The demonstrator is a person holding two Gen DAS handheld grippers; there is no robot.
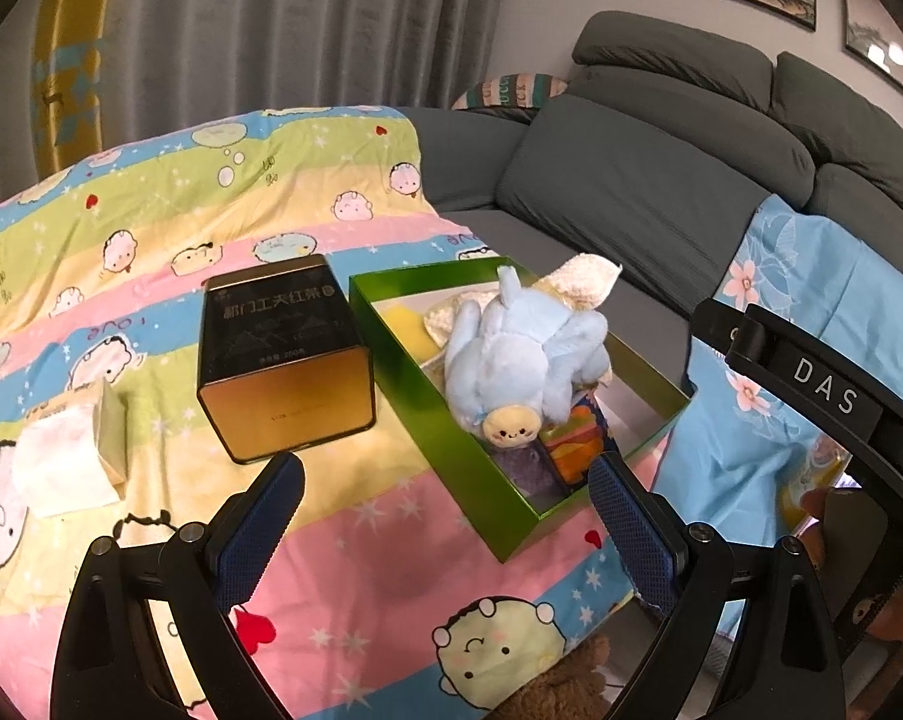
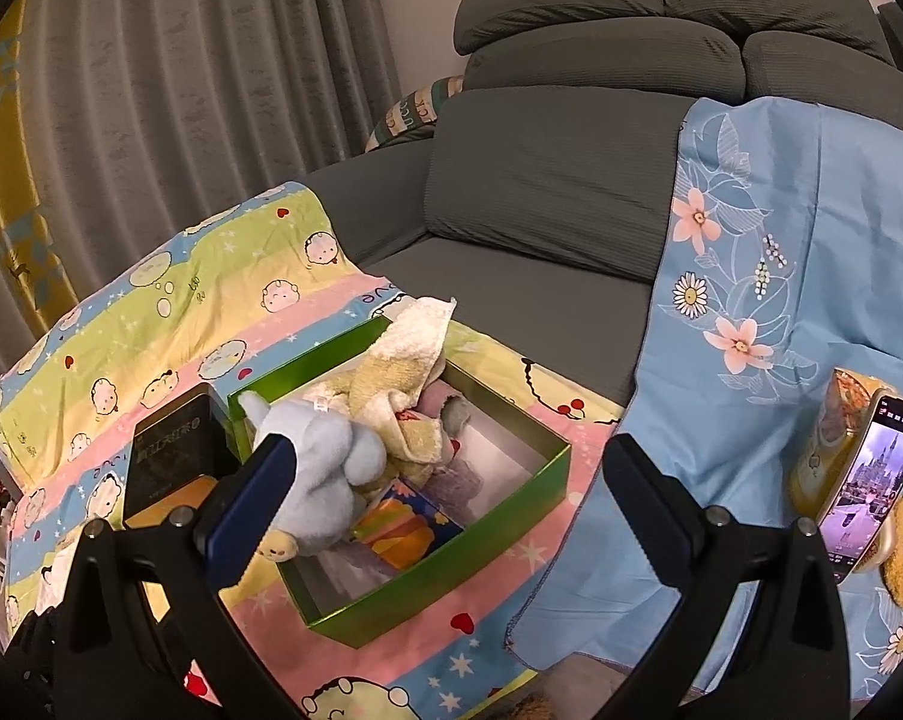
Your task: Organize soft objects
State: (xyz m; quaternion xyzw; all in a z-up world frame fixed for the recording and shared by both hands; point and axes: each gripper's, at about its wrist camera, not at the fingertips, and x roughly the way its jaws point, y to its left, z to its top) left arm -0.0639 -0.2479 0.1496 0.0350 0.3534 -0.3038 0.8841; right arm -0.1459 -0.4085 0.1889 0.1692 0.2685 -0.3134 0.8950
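A: So, in the left wrist view, where's the pale blue plush toy [image 1: 511, 354]?

B: Lying in the shallow green cardboard box [image 1: 451, 456], beside the black-and-gold square tin [image 1: 283, 360]. The left gripper [image 1: 445, 516] hangs spread and empty near the box.

A: And the right wrist view?

B: The right gripper [image 2: 445, 498] gapes over that box, holding nothing. I'd tuck the cream terry towel [image 2: 409, 348] inside the box rim next, pinching low.
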